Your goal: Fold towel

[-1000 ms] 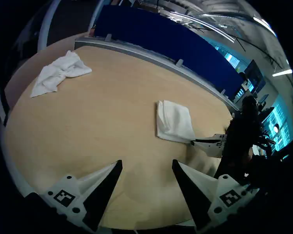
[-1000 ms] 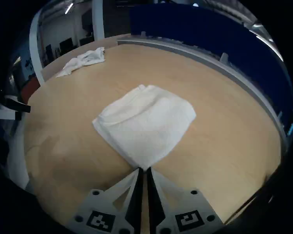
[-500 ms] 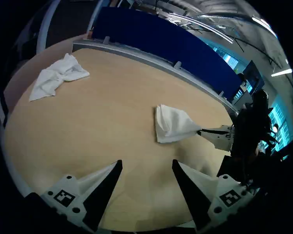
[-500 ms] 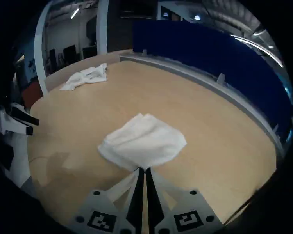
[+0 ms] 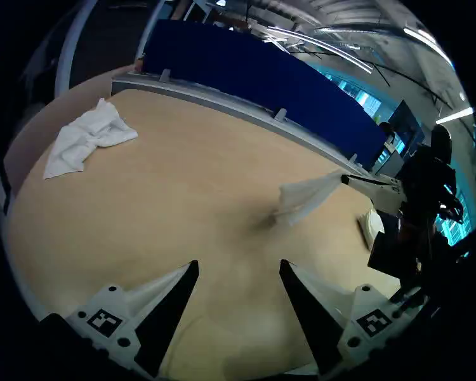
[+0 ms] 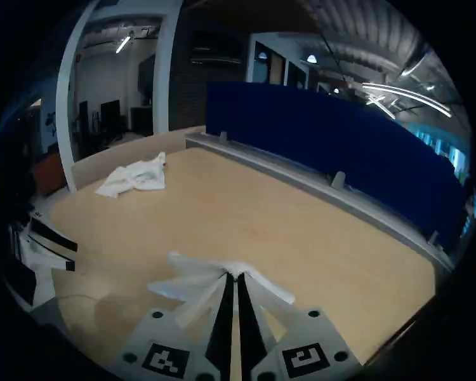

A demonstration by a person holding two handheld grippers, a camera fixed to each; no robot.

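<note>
The right gripper (image 6: 233, 277) has its two fingers pressed together on a corner of the folded towel (image 6: 197, 284), which droops from the tips at lower centre of the right gripper view. In the left gripper view the same cloth (image 5: 304, 193) hangs at centre right, clear of the desk (image 5: 174, 184) with its shadow beneath. Pinching a corner probably lets the folded bundle be carried off as finished. The left gripper (image 5: 238, 267) sits at the bottom of its frame, fingers spread wide and holding nothing, likely free for the next piece. A crumpled towel (image 5: 85, 134) lies well apart at upper left, before the blue partition (image 5: 257, 70).
</note>
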